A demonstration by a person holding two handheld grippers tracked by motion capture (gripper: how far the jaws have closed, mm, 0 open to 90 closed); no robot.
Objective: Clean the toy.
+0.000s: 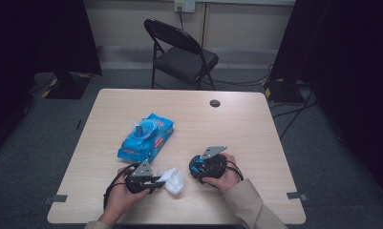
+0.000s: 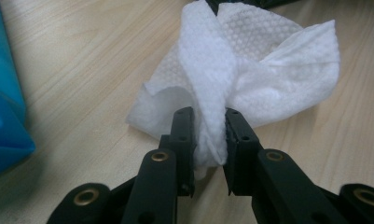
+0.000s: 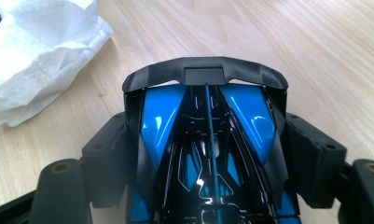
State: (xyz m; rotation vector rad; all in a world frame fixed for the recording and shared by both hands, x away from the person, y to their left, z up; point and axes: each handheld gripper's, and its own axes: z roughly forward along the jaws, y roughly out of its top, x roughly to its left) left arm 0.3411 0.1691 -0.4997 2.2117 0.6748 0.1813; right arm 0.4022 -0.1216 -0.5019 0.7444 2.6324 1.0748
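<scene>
High view: left gripper [image 1: 156,182] and right gripper [image 1: 202,168] lower centre; blue wipe pack [image 1: 145,137] above them on the table [image 1: 237,129].
Wipe [image 2: 250,79]: pinched between the left jaws, fanning toward frame top.
Toy car [image 3: 208,140]: clamped sideways by the right jaws, long axis running up-frame, spoiler topmost.
</scene>
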